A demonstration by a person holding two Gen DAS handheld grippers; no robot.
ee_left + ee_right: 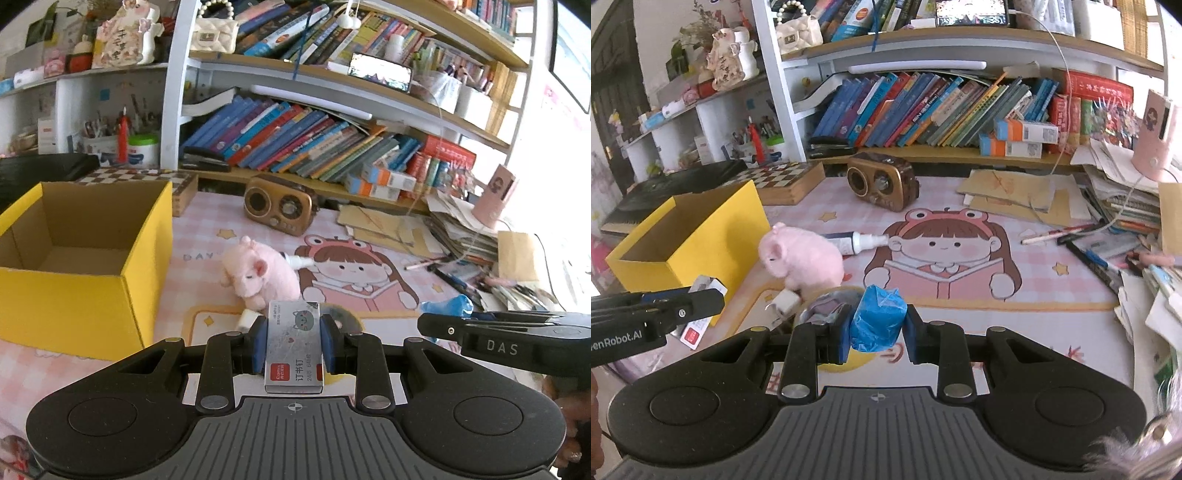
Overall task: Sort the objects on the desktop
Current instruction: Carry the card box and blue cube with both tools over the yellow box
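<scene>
My left gripper (294, 345) is shut on a grey staple box (294, 347) with a red label, held above the pink desk mat (388, 321). My right gripper (875, 328) is shut on a crumpled blue plastic roll (877, 319); in the left wrist view the same blue roll (448, 304) shows at the tip of the right gripper. An open yellow cardboard box (85, 295) stands at the left with nothing seen inside it. A pink plush pig (258, 273) lies on the mat beside it, with a white spray bottle (857, 242) behind it and a white charger plug (785, 301) in front.
A brown retro radio (282, 206) and a chessboard box (155, 181) stand at the back of the desk. Piles of papers, envelopes and pens (1108, 236) crowd the right side. A roll of tape (827, 299) lies under my right fingers. Bookshelves rise behind.
</scene>
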